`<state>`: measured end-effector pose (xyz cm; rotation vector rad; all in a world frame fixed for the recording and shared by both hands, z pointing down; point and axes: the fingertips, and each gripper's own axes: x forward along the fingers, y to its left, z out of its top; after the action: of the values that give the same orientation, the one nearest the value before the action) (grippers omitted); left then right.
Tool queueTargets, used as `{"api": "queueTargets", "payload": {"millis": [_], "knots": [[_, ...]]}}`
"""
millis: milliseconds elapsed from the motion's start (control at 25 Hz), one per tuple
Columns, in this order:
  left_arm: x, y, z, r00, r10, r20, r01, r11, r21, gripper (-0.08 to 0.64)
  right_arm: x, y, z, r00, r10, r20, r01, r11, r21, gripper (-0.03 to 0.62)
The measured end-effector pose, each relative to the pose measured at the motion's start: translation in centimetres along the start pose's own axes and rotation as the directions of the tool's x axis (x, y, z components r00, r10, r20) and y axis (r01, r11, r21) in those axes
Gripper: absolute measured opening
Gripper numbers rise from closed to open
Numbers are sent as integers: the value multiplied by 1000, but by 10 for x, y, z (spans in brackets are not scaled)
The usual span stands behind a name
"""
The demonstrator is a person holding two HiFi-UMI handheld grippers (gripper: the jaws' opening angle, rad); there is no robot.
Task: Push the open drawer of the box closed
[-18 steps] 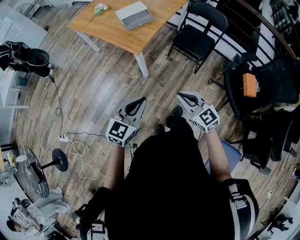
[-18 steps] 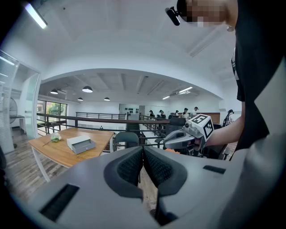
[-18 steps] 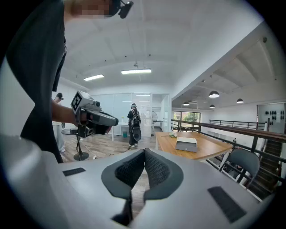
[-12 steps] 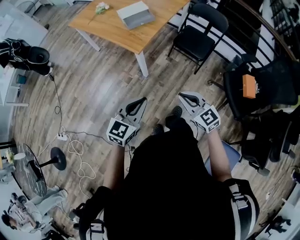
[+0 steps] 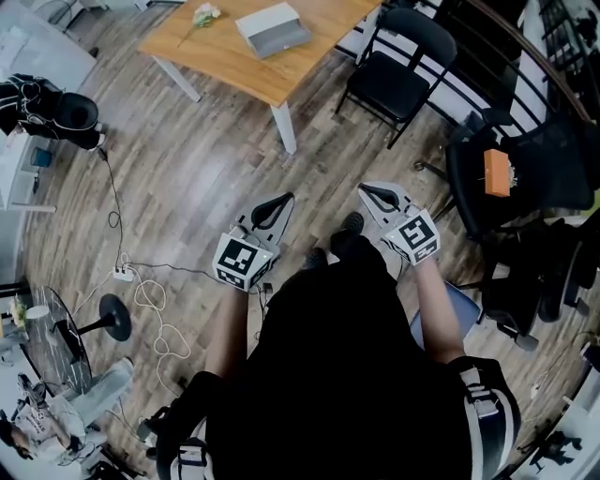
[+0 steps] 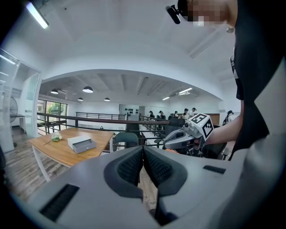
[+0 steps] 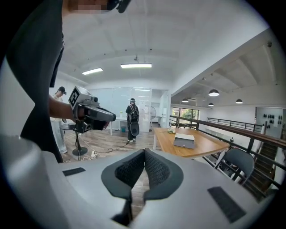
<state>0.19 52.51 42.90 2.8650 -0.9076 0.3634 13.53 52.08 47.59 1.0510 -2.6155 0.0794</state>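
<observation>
The box (image 5: 270, 28) is white with a grey drawer standing out of one side. It lies on a wooden table (image 5: 234, 61) at the top of the head view, far from both grippers. My left gripper (image 5: 275, 206) and right gripper (image 5: 369, 193) are held over the wood floor in front of the person, both shut on nothing. In the left gripper view the box (image 6: 81, 143) shows at left beyond the shut gripper (image 6: 143, 150). The right gripper view has the box (image 7: 184, 140) to the right of its shut gripper (image 7: 144, 153).
A black folding chair (image 5: 398, 66) stands right of the table. An office chair (image 5: 525, 169) holding an orange object (image 5: 498, 170) is at right. Cables and a power strip (image 5: 127, 275) lie on the floor at left, near a round stand base (image 5: 118, 319). A small green-and-white item (image 5: 202, 14) is on the table.
Both grippers stay shut and almost still. The table and box have slid slightly toward the top of the head view.
</observation>
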Motion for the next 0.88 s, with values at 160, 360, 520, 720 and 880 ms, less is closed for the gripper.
{"api": "queueTargets", "payload": {"millis": [160, 360, 520, 720, 880], "knots": [[-5, 2, -4, 1000, 7, -2, -7, 1000, -7, 23, 2, 4, 4, 1000, -2, 8, 2, 1000, 2, 15], [-9, 2, -8, 1000, 7, -3, -7, 1000, -16, 24, 4, 10, 1, 1000, -4, -4, 4, 1000, -3, 15], [-11, 2, -13, 1000, 9, -8, -9, 1000, -27, 23, 6, 12, -8, 1000, -6, -21, 7, 1000, 3, 15], [-6, 18, -13, 999, 50, -6, -50, 998, -44, 23, 10, -1, -9, 999, -34, -12, 34, 999, 14, 15], [1, 28, -9, 998, 62, -14, -62, 997, -38, 23, 18, -9, -19, 999, -35, -23, 35, 999, 31, 15]]}}
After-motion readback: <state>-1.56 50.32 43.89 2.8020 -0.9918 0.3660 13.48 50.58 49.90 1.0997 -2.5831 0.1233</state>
